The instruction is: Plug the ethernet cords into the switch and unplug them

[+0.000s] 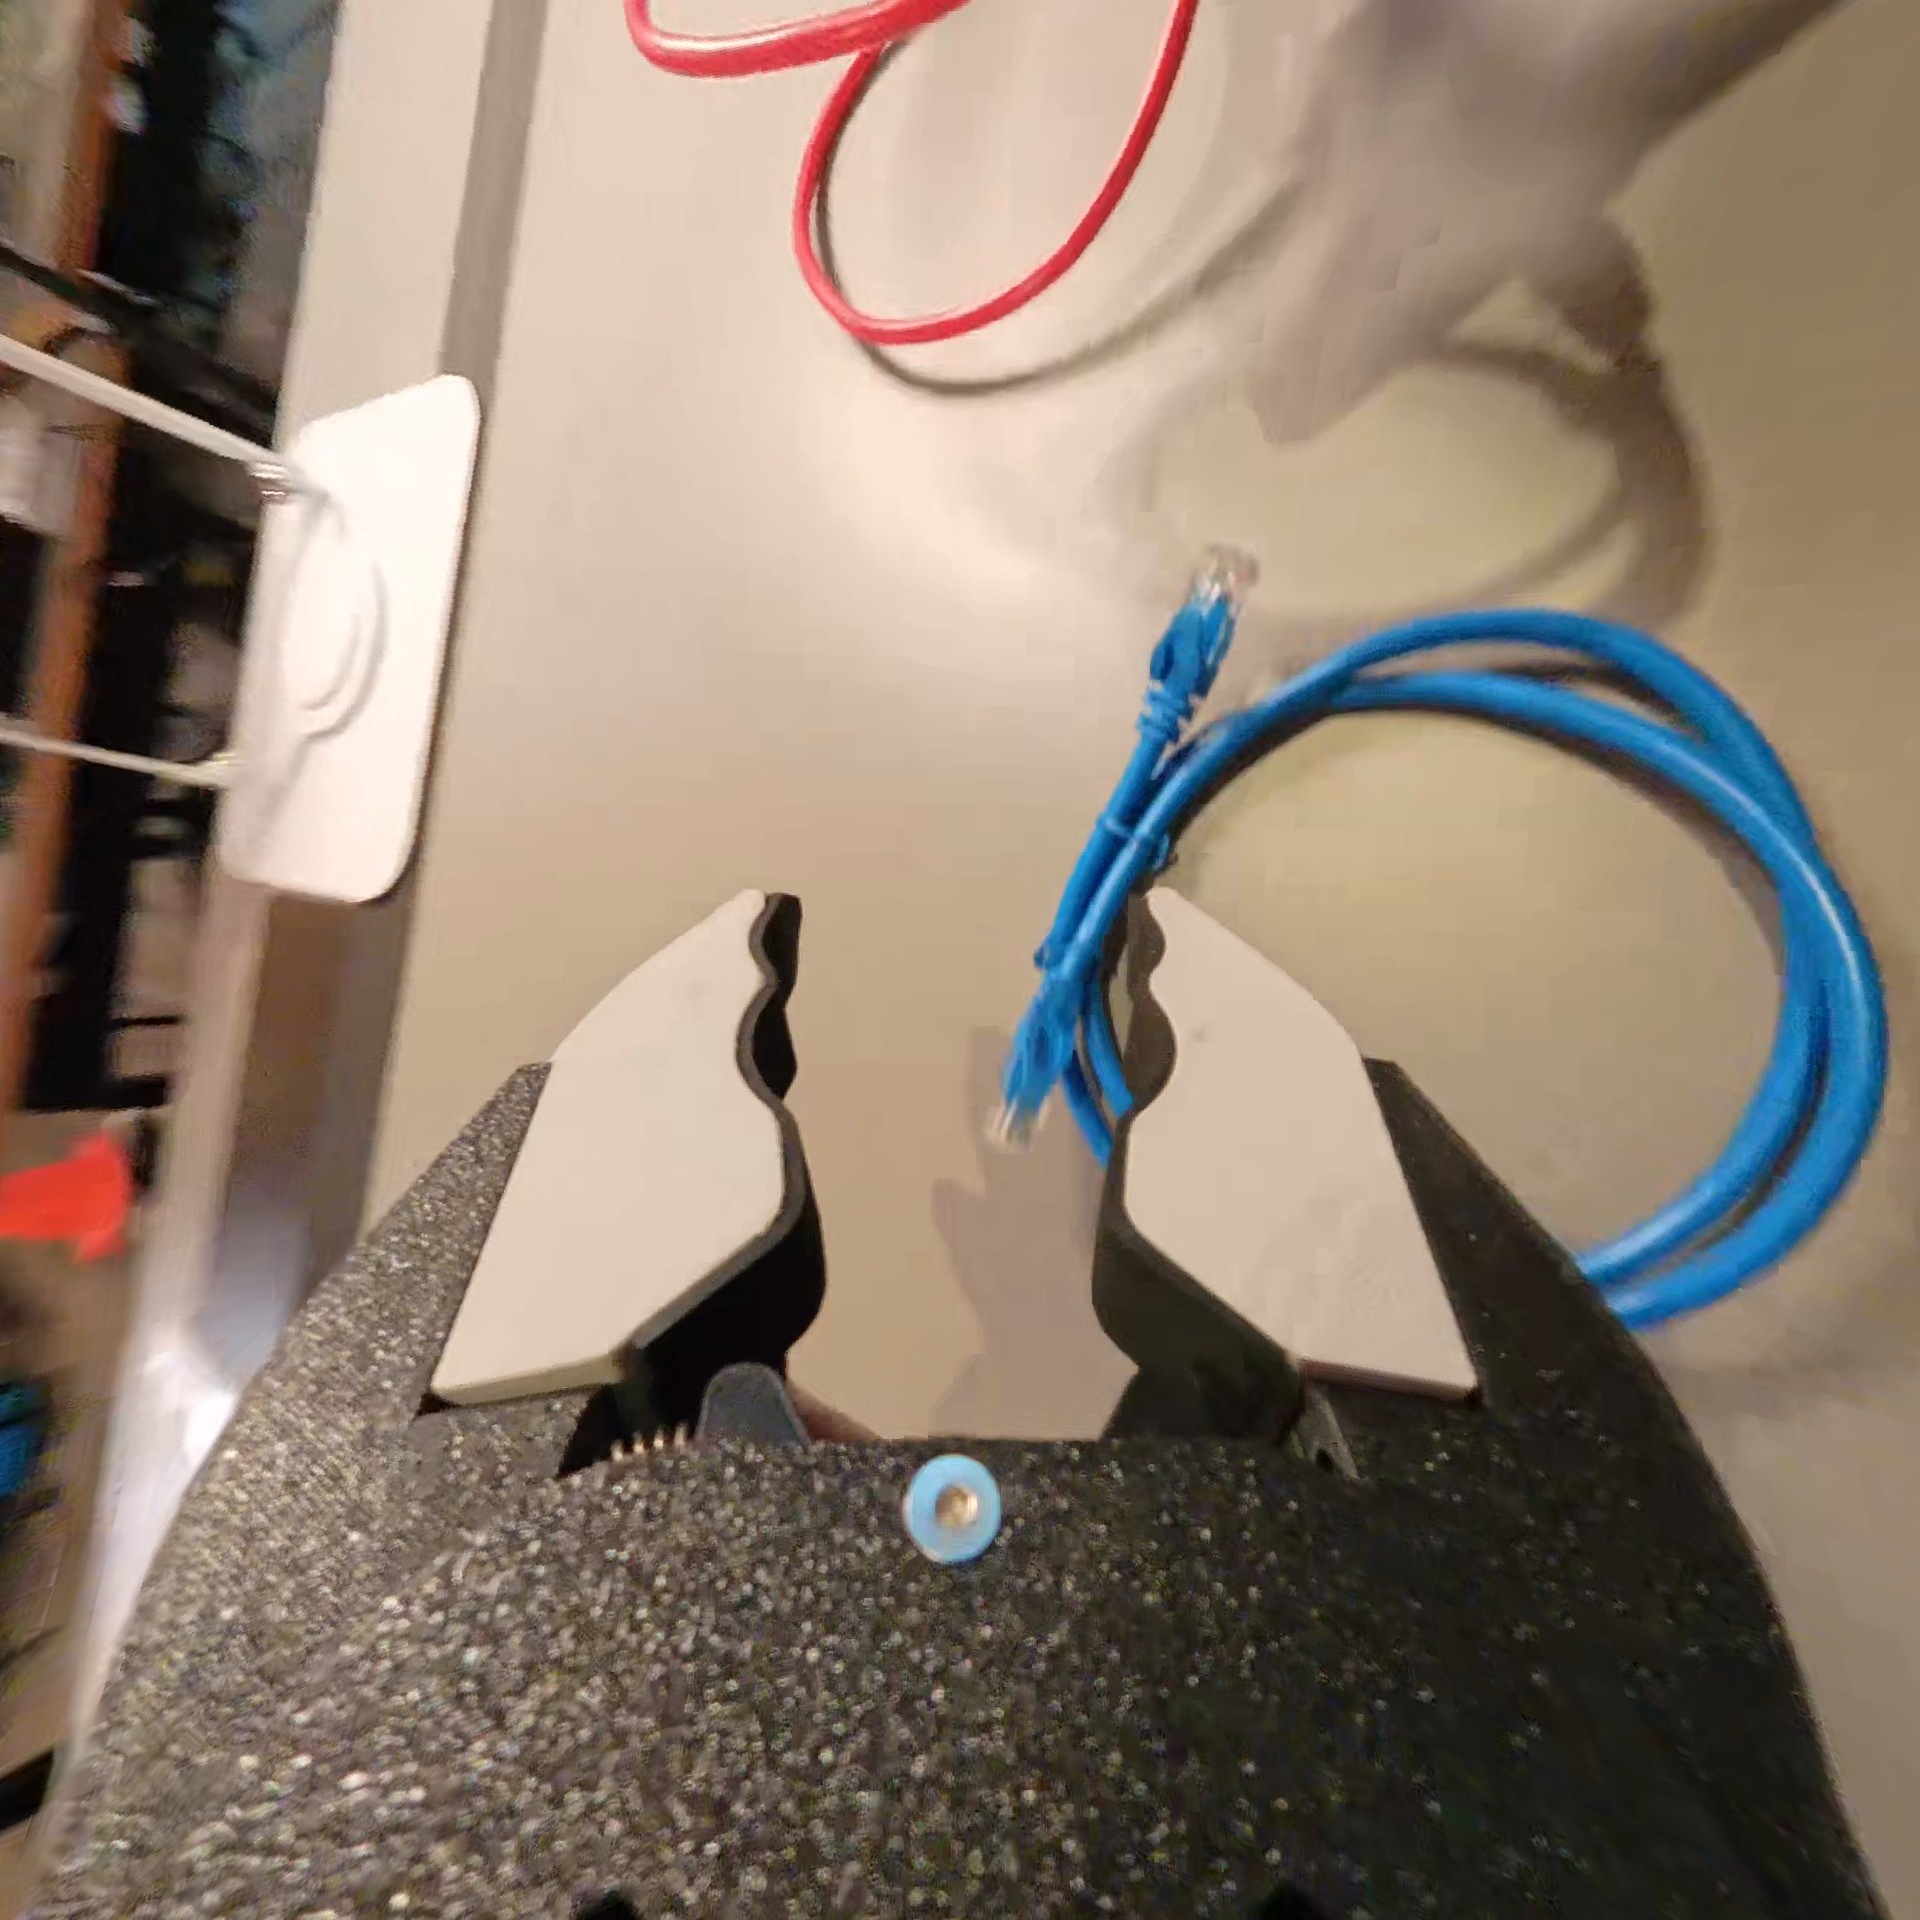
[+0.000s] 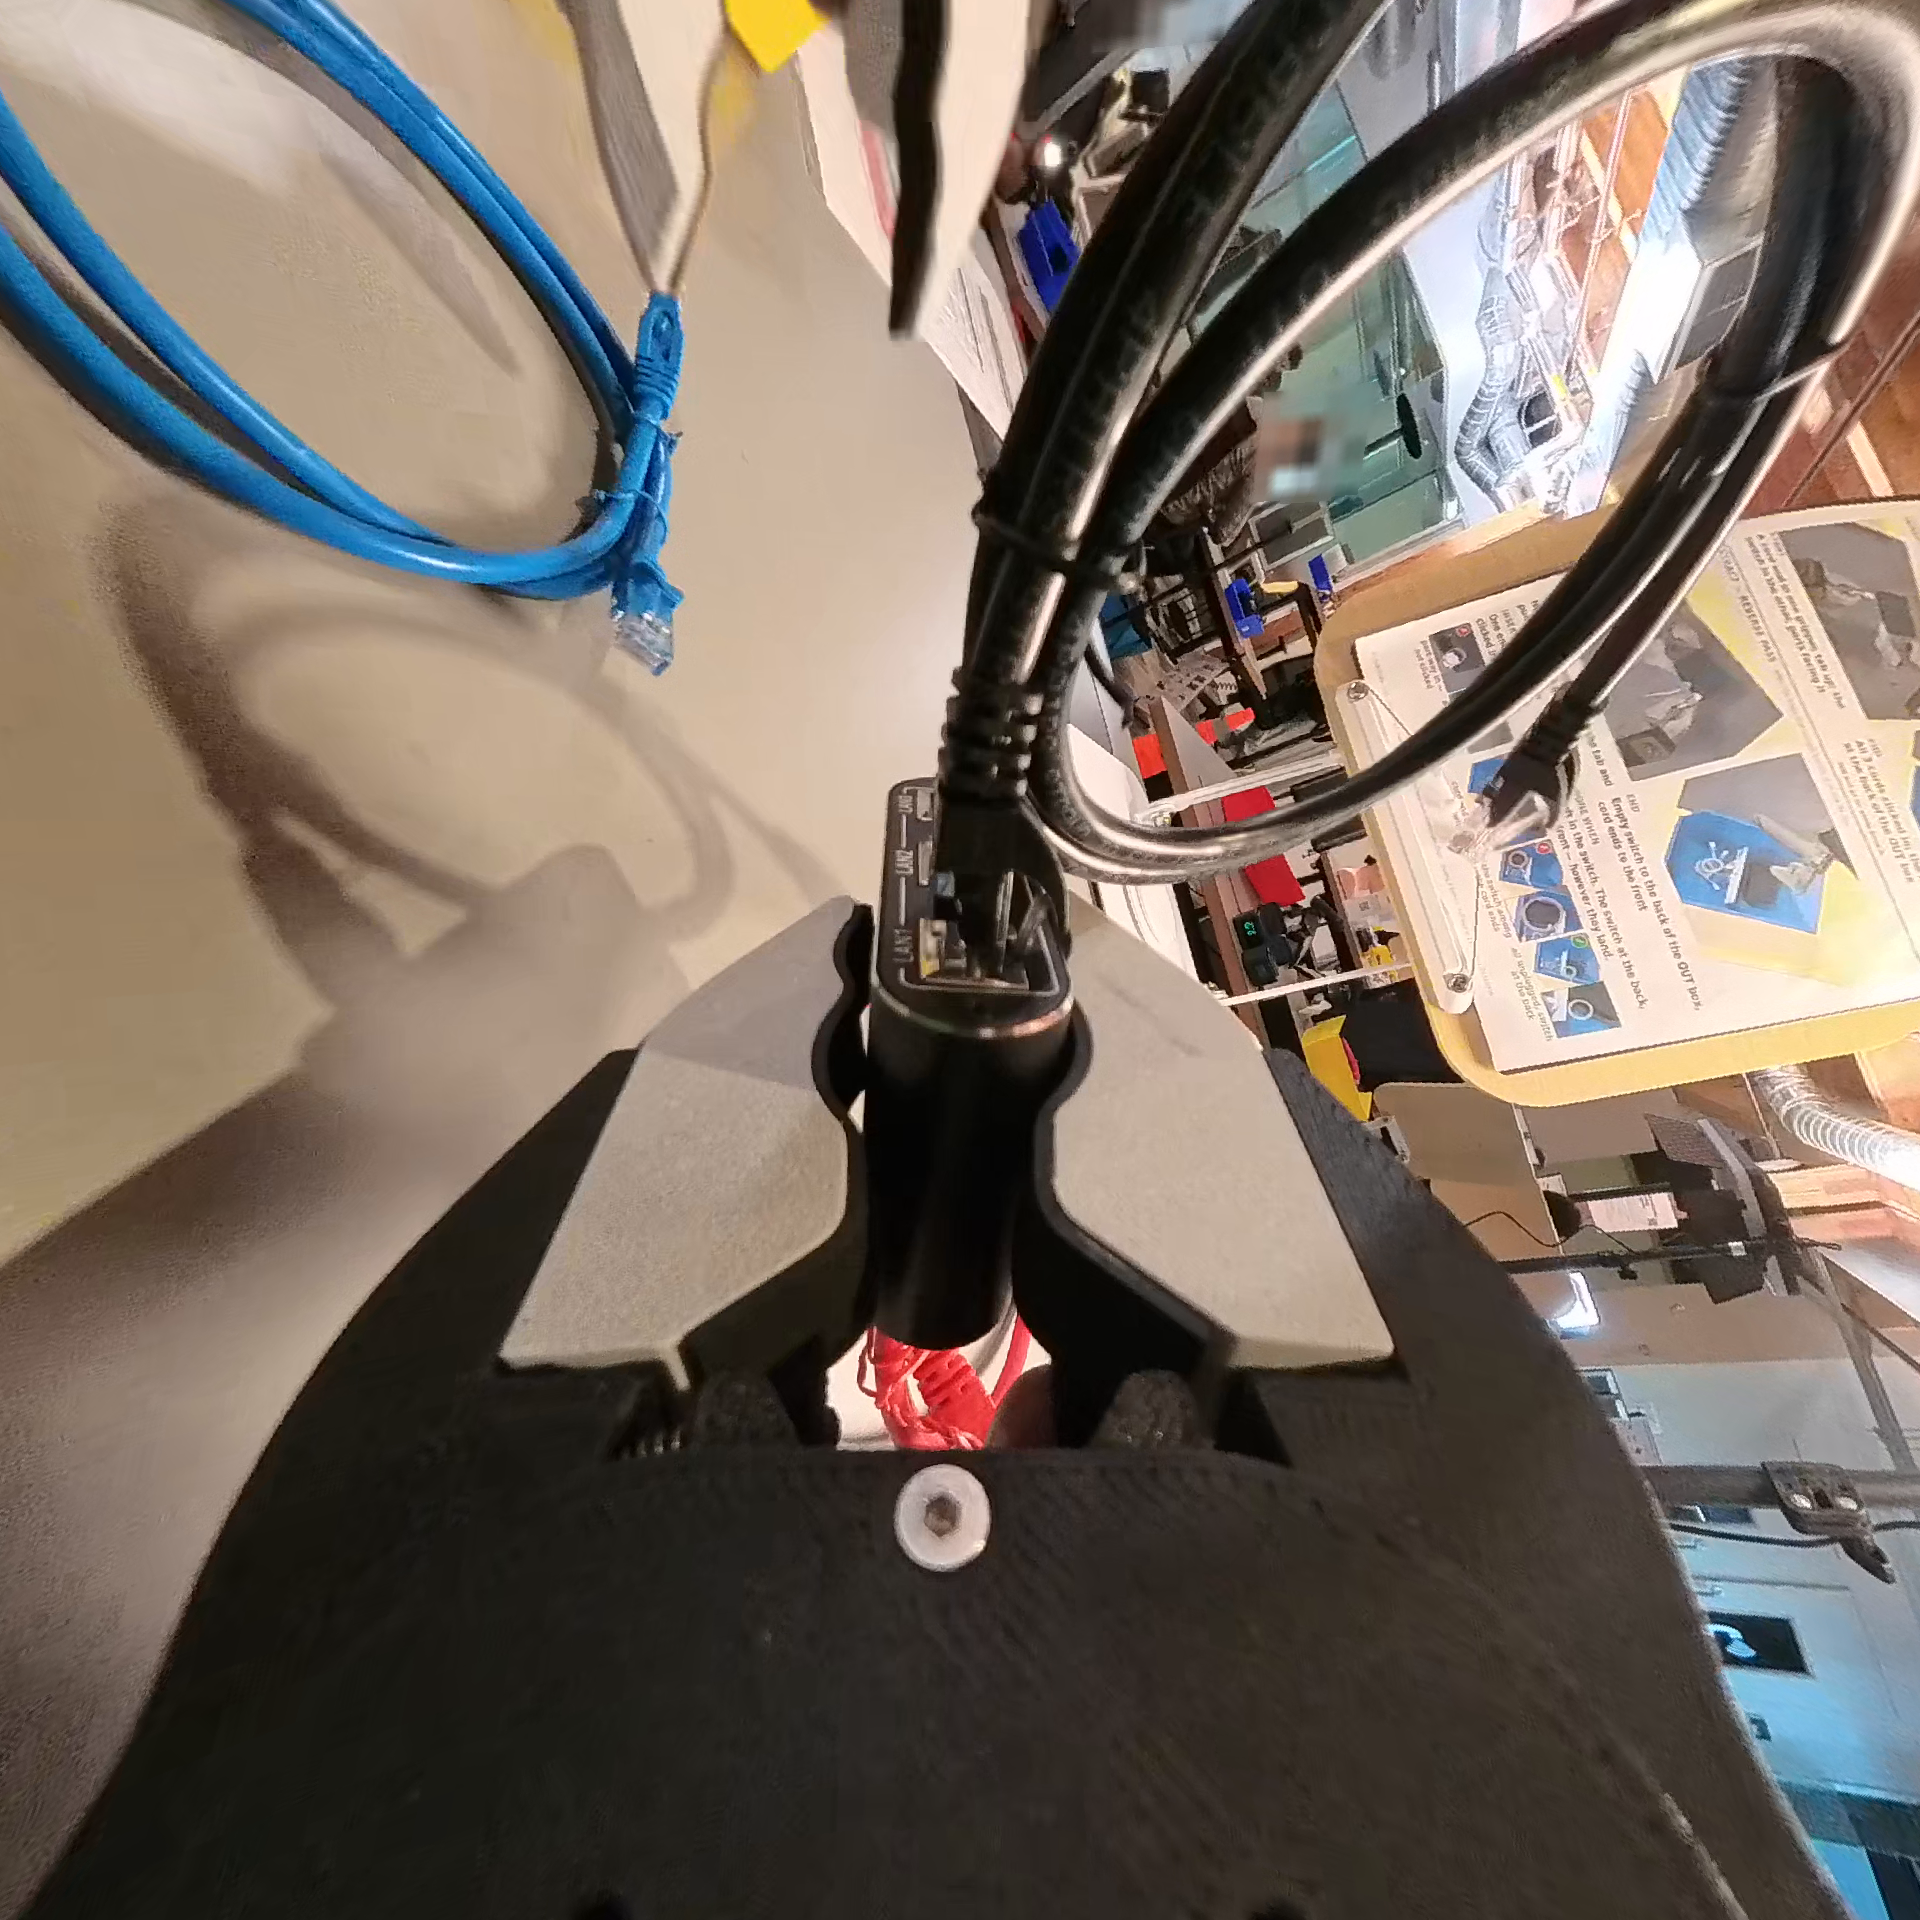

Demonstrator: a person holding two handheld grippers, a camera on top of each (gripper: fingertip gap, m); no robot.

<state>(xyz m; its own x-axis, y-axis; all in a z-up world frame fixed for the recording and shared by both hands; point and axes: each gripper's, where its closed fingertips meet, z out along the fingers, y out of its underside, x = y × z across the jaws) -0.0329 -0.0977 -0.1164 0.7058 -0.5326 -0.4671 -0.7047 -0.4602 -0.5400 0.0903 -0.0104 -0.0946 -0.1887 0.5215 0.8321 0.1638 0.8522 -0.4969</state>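
My right gripper (image 2: 961, 935) is shut on a black switch (image 2: 951, 1132) and holds it off the table. A coiled black ethernet cord (image 2: 1195, 436) is plugged into one of its ports; its free plug (image 2: 1527, 790) hangs at the right. A red cord (image 2: 935, 1387) shows under the switch between the fingers. My left gripper (image 1: 971, 909) is open and empty over the beige table. A coiled blue ethernet cord (image 1: 1621, 935) lies just right of it, one plug (image 1: 1023, 1091) between the fingertips' line, the other plug (image 1: 1205, 613) farther off. It also shows in the right wrist view (image 2: 312, 416). A red cord loop (image 1: 935, 187) lies at the far side.
A white plate with clear cables (image 1: 343, 644) sits at the table's left edge (image 1: 416, 520). A board with an instruction sheet (image 2: 1662, 790) stands to the right in the right wrist view. The other gripper's fingers (image 2: 665, 177) show at the top there. A cluttered workshop lies beyond.
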